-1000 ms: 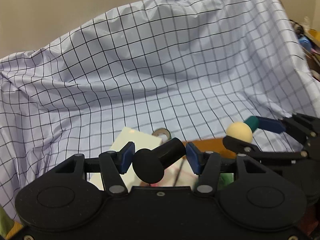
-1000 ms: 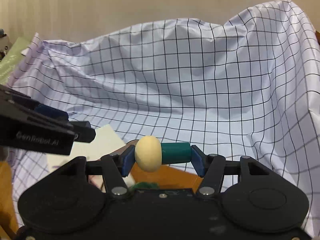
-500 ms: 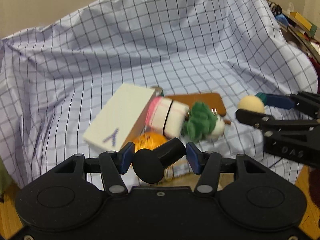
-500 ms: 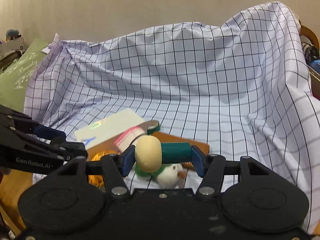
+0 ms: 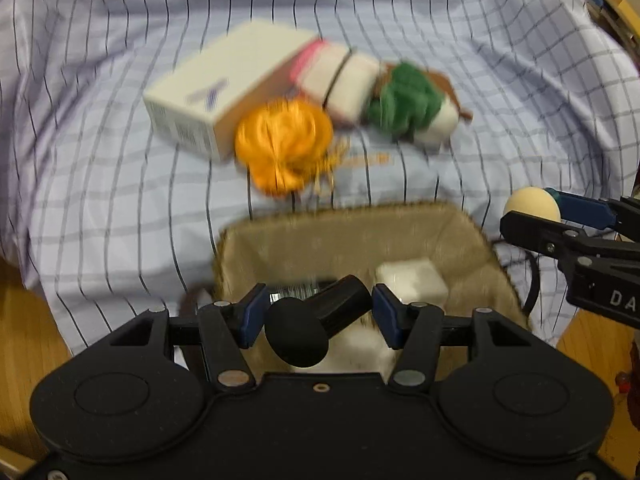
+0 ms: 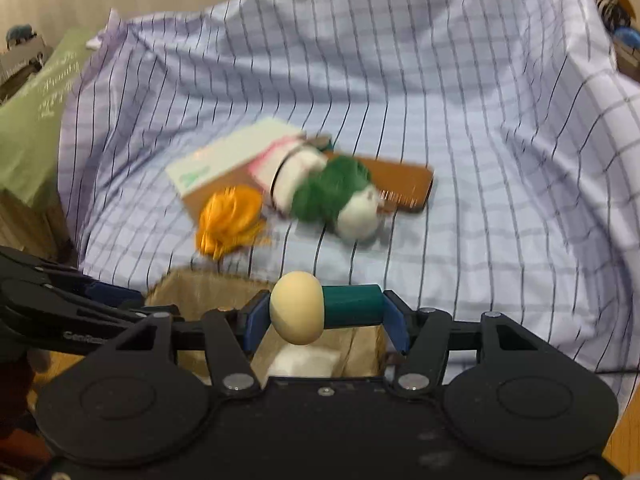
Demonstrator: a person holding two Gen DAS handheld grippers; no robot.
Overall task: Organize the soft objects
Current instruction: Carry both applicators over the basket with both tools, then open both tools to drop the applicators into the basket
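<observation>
My left gripper [image 5: 316,316] is shut on a black mushroom-shaped piece [image 5: 296,338], above a burlap-lined basket [image 5: 340,210] that holds white blocks [image 5: 412,282]. My right gripper [image 6: 324,316] is shut on a mushroom-shaped piece with a cream head and teal stem [image 6: 296,308], over the basket's far rim [image 6: 192,284]. Beyond the basket, on the checked cloth [image 5: 100,152], lie an orange ribbon bow [image 5: 284,144], a green and white plush [image 5: 408,104] and a white and pink bundle with a black band [image 5: 344,80]. The picture is blurred by motion.
A white box [image 5: 216,88] lies under the bundle, and a brown flat board [image 6: 404,184] lies behind the plush. A green cushion [image 6: 36,120] sits at the left edge. Wooden floor [image 5: 24,328] shows beside the cloth. The cloth rises steeply at the back.
Both views have tipped downward and moved in. The pile of things has slid up the picture and the basket has come into sight below both grippers. Both grips are unchanged.
</observation>
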